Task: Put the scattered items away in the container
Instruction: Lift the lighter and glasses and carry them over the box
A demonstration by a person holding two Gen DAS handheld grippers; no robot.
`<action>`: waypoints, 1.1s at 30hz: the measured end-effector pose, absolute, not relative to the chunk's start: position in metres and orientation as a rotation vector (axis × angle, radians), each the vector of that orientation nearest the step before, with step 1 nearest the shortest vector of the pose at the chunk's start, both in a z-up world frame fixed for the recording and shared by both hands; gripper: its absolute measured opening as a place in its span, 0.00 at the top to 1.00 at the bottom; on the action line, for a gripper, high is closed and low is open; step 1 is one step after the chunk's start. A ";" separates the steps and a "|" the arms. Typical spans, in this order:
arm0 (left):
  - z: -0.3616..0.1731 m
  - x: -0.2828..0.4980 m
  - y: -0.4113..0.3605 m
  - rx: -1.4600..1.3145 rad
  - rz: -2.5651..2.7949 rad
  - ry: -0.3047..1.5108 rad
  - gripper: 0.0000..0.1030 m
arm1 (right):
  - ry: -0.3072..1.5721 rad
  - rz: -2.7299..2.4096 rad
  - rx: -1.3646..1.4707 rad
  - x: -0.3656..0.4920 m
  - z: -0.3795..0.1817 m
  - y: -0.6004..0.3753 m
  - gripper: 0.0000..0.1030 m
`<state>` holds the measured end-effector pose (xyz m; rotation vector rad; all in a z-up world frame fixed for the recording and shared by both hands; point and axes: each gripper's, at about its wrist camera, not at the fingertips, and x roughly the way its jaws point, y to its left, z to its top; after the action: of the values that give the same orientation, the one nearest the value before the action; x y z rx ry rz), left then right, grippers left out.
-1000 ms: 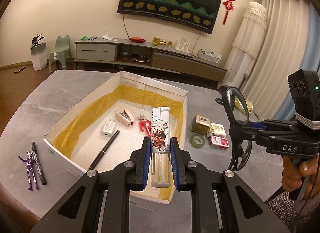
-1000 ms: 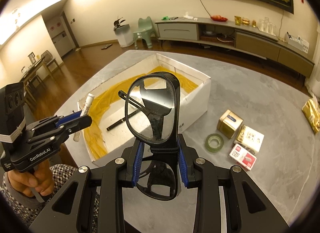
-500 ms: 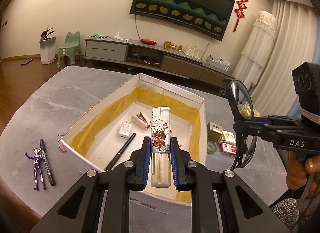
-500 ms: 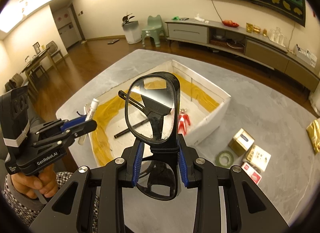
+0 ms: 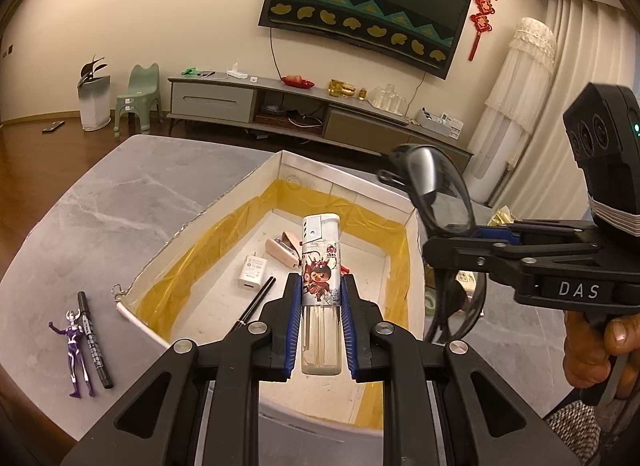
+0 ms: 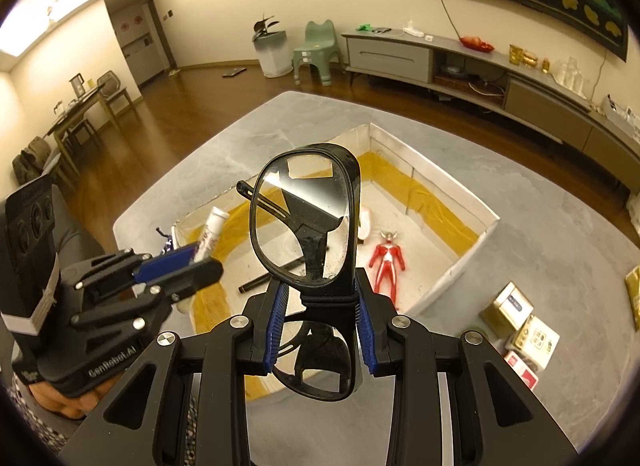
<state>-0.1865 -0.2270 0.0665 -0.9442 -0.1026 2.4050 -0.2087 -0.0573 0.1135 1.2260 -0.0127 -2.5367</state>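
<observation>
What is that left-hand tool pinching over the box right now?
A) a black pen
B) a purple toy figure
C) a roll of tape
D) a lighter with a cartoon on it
D: the left gripper is shut on the lighter, whose cartoon print shows between the blue pads, above the box; the black pen lies inside the box and the purple toy figure lies on the table.

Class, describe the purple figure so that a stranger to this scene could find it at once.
Start at the white box on the grey table. Outside its left wall lie two things side by side: a black marker and the purple figure, the only toy there.
</observation>
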 end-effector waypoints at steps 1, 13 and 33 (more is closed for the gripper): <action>0.065 -0.188 -0.226 -0.950 2.406 -0.104 0.81 | -0.015 -2.535 1.229 -0.211 0.113 -0.057 0.67; 0.048 -0.203 -0.213 -1.038 2.396 -0.107 0.81 | -0.058 -2.516 1.301 -0.245 0.097 -0.058 0.67; 0.018 -0.219 -0.209 -1.190 2.343 -0.275 0.81 | 0.090 -2.482 1.440 -0.295 0.057 -0.064 0.67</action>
<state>-0.2185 -0.2090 0.0184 -1.1895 -0.2753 2.3434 -0.2952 -0.0635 0.0568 1.4400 0.0898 -2.4820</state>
